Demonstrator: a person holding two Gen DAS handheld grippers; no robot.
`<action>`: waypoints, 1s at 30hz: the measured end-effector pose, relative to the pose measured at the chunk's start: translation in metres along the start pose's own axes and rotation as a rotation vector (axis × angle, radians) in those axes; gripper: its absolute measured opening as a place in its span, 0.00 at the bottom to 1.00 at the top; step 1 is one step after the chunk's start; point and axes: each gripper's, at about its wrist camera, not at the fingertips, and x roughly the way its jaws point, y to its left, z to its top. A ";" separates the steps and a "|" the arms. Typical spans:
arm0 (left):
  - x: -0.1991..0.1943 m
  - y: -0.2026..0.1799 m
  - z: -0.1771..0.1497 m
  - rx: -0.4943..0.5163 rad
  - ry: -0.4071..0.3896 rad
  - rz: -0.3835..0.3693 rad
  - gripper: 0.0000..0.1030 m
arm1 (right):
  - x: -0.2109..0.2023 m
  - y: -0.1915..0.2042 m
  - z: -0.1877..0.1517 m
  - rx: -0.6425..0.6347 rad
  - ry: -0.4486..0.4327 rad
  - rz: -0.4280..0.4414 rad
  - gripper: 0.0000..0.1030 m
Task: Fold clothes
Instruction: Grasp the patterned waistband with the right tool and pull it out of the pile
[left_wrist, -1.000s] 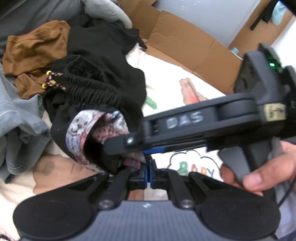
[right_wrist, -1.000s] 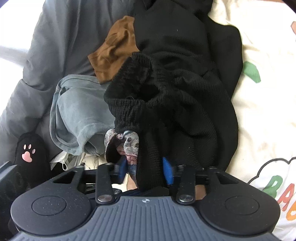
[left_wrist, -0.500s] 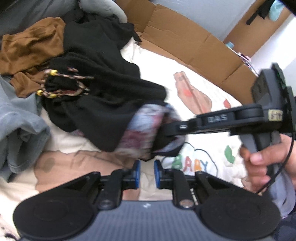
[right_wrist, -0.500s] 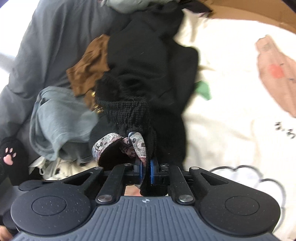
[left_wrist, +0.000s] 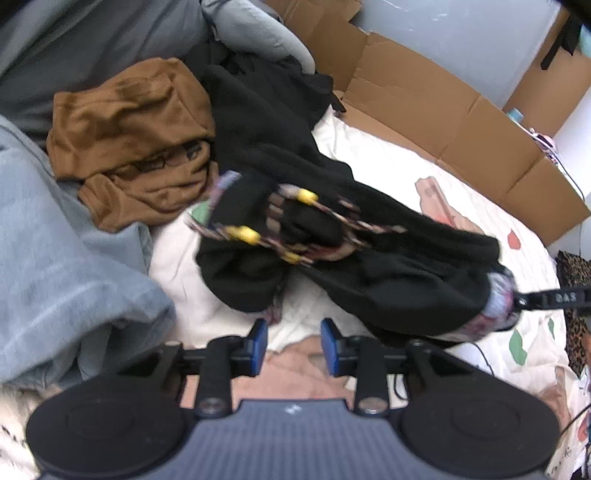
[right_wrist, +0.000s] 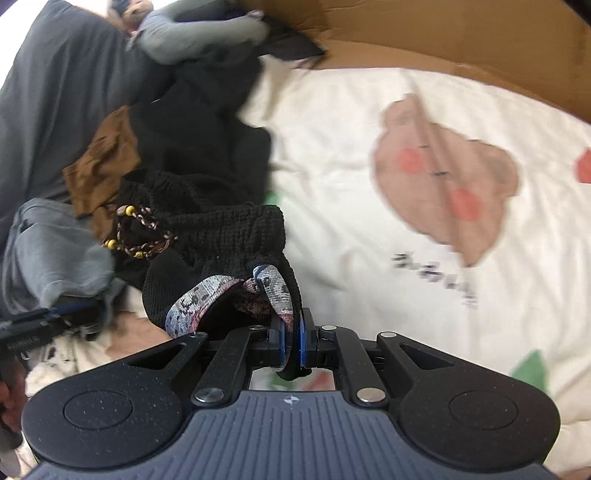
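Though crumpled, black knit garment (right_wrist: 221, 236)

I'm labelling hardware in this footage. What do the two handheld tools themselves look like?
Both are matte black plastic: the left tool and right tool each have blue finger pads on black linkage arms with silver screws, two round discs flanking a ribbed grey centre plate. The right one's side reads "DAS" in white.

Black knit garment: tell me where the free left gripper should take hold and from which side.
Probably the patterned hem edge of the black knit garment, coming in straight ahead and low over the bedsheet. The left gripper is open right before it, while the right gripper pinches the opposite hem, so the cloth could spread between them.
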 end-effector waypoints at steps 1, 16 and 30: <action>0.000 0.000 0.002 0.003 -0.008 0.004 0.38 | -0.005 -0.007 0.001 0.006 -0.002 -0.016 0.05; 0.040 -0.003 0.046 0.054 -0.083 -0.035 0.45 | -0.061 -0.068 0.009 -0.065 0.101 -0.170 0.05; 0.093 -0.049 0.041 0.165 0.011 -0.153 0.55 | -0.092 -0.129 0.004 -0.120 0.239 -0.198 0.05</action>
